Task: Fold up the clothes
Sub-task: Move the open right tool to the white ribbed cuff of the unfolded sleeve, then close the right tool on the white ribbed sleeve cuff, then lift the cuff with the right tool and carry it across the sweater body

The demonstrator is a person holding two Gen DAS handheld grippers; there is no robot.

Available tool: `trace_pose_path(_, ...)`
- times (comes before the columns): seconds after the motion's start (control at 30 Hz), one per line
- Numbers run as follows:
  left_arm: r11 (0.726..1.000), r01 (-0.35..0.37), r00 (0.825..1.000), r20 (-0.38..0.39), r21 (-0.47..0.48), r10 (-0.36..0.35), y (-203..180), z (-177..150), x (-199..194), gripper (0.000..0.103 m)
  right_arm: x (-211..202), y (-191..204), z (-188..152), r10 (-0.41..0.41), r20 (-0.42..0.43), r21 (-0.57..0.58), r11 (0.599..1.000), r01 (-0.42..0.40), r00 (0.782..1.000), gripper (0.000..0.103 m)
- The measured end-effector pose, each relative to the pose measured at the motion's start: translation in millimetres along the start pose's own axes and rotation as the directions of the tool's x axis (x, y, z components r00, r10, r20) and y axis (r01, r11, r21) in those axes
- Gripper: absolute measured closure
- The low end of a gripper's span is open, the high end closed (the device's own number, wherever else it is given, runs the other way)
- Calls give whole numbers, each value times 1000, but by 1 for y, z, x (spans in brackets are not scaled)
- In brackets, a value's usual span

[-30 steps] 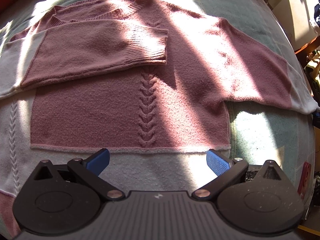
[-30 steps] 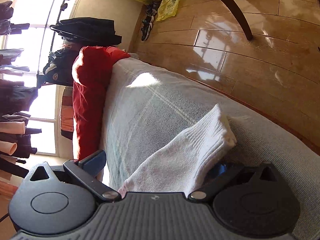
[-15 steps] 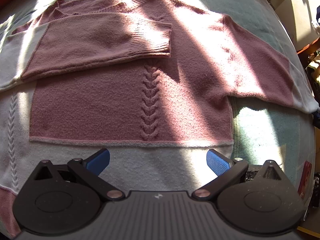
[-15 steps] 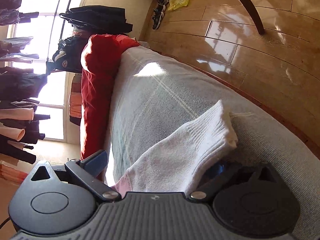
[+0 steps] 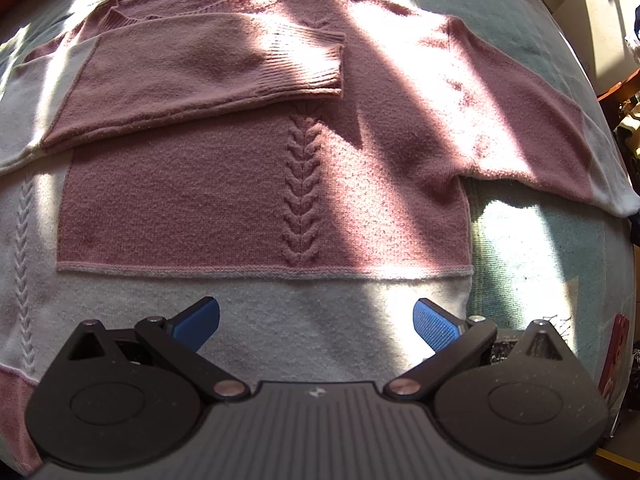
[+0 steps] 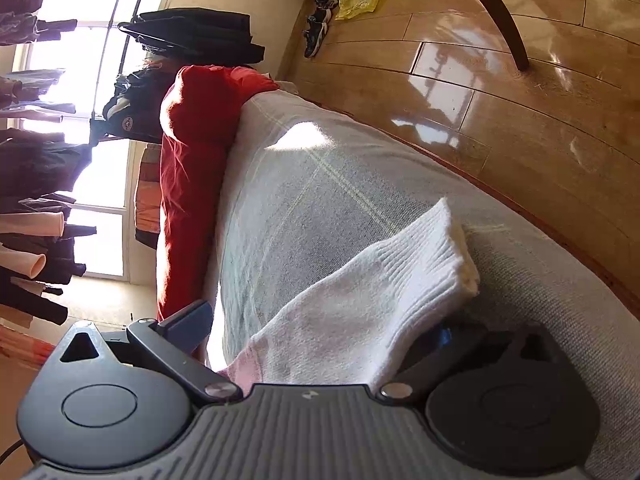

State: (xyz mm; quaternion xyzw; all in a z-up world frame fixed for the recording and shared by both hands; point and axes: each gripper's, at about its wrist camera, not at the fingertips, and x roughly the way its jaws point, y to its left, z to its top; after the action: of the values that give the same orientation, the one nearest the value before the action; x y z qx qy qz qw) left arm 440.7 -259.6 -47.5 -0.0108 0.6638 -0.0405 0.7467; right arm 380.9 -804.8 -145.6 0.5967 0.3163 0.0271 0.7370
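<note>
A pink sweater (image 5: 224,200) with a white hem band (image 5: 120,300) lies flat, front up, in the left wrist view. One pink sleeve (image 5: 208,80) is folded across the chest. The other sleeve (image 5: 520,120) stretches out to the right. My left gripper (image 5: 316,320) hovers open over the white hem band, with nothing between its blue pads. In the right wrist view, the white ribbed cuff (image 6: 400,272) of a sleeve lies between the spread fingers of my right gripper (image 6: 318,326). It covers most of the right finger. The jaws stand wide apart.
The sweater rests on a grey-green checked blanket (image 5: 532,248) that also fills the right wrist view (image 6: 320,200). A red cushion (image 6: 188,160) lies along its far edge. Beyond are a glossy wooden floor (image 6: 520,100), a chair leg (image 6: 500,12) and a rack of hanging clothes (image 6: 32,160).
The sweater has drifted slightly upward in the left wrist view. The right wrist view has shifted a little along the blanket, with the white cuff still between the spread fingers.
</note>
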Motion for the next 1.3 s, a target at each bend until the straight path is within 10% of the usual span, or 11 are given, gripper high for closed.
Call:
trace_pose_path(0.47, 1000, -5, 1000, -8, 18, 5, -10, 1, 6, 1, -2, 0, -5, -32, 24, -18, 999, 32, 999, 8)
trace_pose_path(0.53, 1000, -3, 1000, -8, 21, 3, -12, 1, 6, 1, -6, -5, -5, -50, 35, 1, 999, 50, 998, 25)
trace_pose_path(0.63, 1000, 2, 1000, -13, 25, -2, -14, 1, 8, 1, -16, -36, -8, -90, 44, 127, 988, 84, 995, 99)
trace_pose_path(0.73, 999, 2, 1000, -19, 32, -2, -17, 1, 10, 1, -20, -58, -13, 3, 69, 220, 975, -18, 998, 99)
trace_pose_path(1.3, 999, 22, 998, 62, 39, -24, 12, 0, -11, 1, -17, 7, -20, -144, 70, 52, 989, 141, 987, 94)
